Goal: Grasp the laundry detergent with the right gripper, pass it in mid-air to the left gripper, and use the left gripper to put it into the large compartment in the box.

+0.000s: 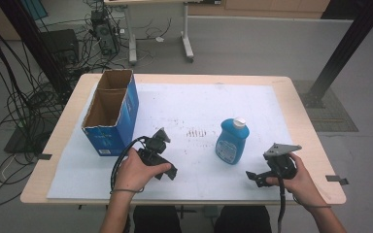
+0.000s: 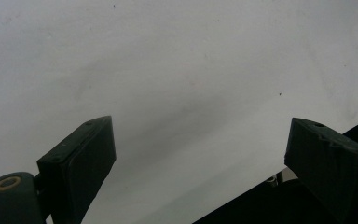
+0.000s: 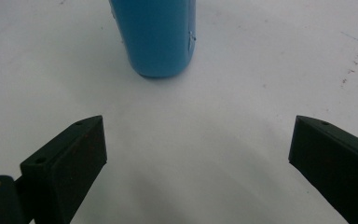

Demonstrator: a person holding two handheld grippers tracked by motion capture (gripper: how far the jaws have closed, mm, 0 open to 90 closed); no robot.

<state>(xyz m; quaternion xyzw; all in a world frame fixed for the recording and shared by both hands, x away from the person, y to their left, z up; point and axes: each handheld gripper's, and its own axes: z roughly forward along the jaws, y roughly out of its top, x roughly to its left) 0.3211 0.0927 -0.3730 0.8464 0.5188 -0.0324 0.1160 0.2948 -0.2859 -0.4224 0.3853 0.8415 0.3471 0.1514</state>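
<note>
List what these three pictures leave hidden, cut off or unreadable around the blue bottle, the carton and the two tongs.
- Blue bottle: the right gripper view's top edge cuts off its cap and shoulders.
- Bottle label: too small to read in the high view.
- Blue carton: its walls hide the bottom inside, so its contents cannot be told.
- Left tongs: the hand covers part of them in the high view.
- Right tongs: no grip yet, jaws wide apart.

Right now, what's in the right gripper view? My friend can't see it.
A blue bottle stands upright on a white table cover, straight ahead of the right gripper. The gripper's two black jaws are wide open with nothing between them.
</note>
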